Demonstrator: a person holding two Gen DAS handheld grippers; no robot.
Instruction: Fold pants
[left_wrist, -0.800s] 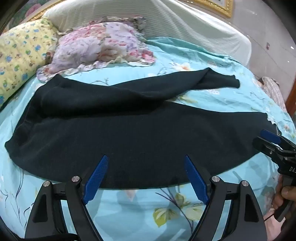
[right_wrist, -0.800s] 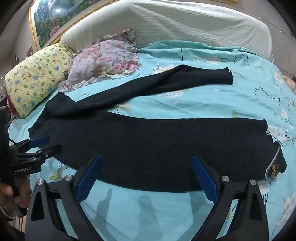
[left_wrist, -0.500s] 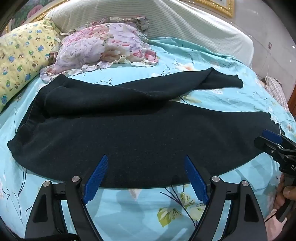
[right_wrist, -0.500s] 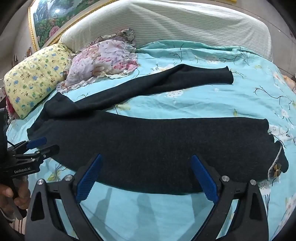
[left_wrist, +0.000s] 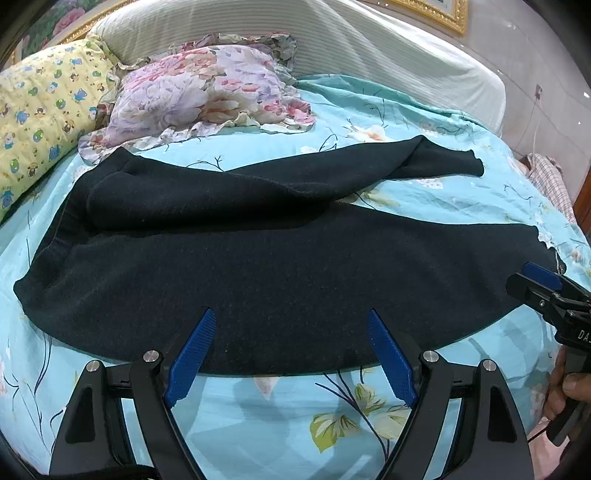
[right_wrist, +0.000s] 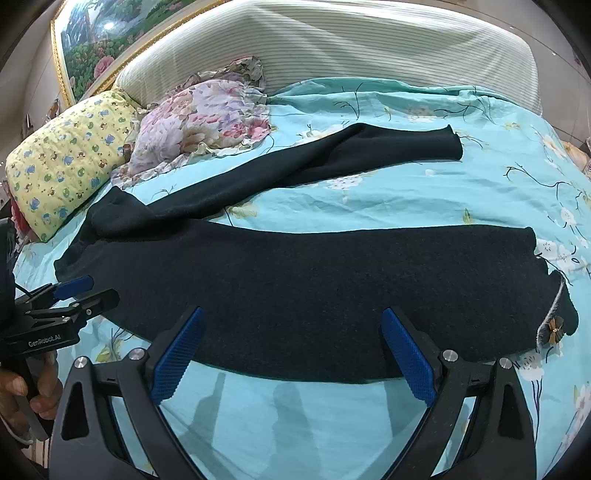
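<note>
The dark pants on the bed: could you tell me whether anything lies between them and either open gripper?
Nothing visible does. The pants lie spread on the blue sheet; the left gripper and right gripper hover open at their near edge. The pillows sit beyond.

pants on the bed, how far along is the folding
Done: the dark pants are spread on the blue floral bedspread, legs splayed apart, no fold yet. In hand: nothing; the left hand-held gripper and right hand-held gripper are both open above the near leg's edge. Left: every fold, probably starting with laying one leg over the other.
</note>
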